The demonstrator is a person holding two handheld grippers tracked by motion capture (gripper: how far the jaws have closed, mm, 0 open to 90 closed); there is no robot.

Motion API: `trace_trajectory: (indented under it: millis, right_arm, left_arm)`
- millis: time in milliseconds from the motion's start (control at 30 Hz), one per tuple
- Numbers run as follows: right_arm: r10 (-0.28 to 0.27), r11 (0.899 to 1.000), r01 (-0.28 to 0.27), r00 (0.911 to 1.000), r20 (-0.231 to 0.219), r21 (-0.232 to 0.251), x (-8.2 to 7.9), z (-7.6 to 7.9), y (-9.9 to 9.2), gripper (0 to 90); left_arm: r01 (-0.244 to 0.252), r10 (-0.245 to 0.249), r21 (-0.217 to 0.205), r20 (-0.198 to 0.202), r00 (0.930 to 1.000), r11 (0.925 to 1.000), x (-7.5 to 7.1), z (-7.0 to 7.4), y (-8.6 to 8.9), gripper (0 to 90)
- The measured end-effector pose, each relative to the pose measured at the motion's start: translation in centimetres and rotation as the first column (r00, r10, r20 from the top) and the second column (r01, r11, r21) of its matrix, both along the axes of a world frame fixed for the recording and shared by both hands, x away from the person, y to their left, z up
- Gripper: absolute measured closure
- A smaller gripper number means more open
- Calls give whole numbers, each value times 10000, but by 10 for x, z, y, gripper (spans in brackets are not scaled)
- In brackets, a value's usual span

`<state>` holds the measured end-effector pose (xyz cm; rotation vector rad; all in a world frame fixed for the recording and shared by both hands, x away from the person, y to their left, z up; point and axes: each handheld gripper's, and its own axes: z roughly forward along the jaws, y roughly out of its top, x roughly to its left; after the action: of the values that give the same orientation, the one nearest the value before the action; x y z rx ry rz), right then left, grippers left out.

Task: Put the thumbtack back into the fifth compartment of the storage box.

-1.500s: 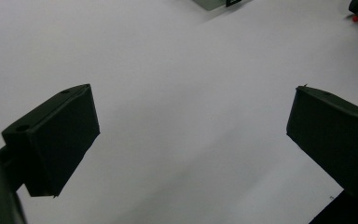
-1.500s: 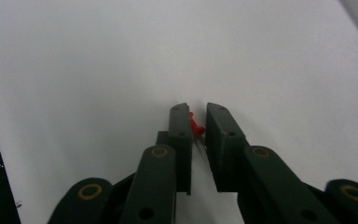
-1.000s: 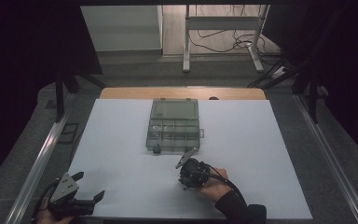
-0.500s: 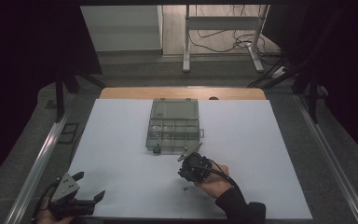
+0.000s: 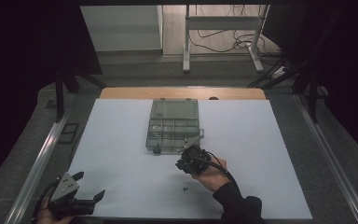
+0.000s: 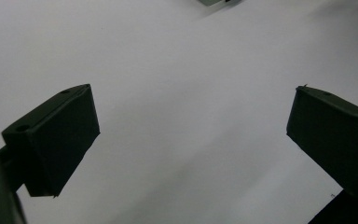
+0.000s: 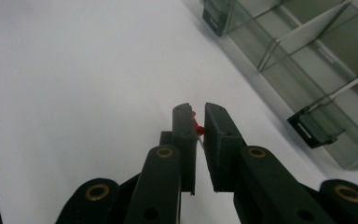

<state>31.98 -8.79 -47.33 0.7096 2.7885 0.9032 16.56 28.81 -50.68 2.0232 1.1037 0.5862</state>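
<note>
A clear plastic compartment box (image 5: 171, 136) lies mid-table with its lid (image 5: 175, 110) folded back flat. My right gripper (image 5: 181, 164) hovers just in front of the box's near right corner and points left along its front edge. Its jaws are shut on a small red pin (image 7: 196, 125), whose thin metal shaft shows between the pads. In the right gripper view the box (image 7: 317, 60) passes on the right, latches facing me, with my right gripper (image 7: 198, 112) beside it. My left gripper (image 5: 89, 185) rests open at the table's near left corner, and the left gripper (image 6: 193, 116) holds nothing.
A tiny dark speck (image 5: 185, 189) lies on the white table sheet (image 5: 121, 154) just in front of the right hand. Metal rails (image 5: 42, 158) run along both table sides. A corner of the box (image 6: 214, 2) peeks in at the top of the left gripper view.
The right gripper has lifted and moved a little away from me toward the box's front edge, still shut on the pin. The left gripper has stayed put.
</note>
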Motion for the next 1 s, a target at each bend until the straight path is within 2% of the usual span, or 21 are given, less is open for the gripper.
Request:
trace_trajectory:
  millis: [433, 1000]
  right_arm:
    - [-89, 9994, 85, 9999, 110, 333, 15, 7, 14, 832]
    - [-432, 9970, 416, 9988, 221, 659, 38, 8, 29, 832]
  left_arm:
    - [0, 0, -53, 11, 10000, 10000, 0, 0, 0, 27]
    - [30, -30, -47, 38, 10000, 10000, 0, 0, 0, 27]
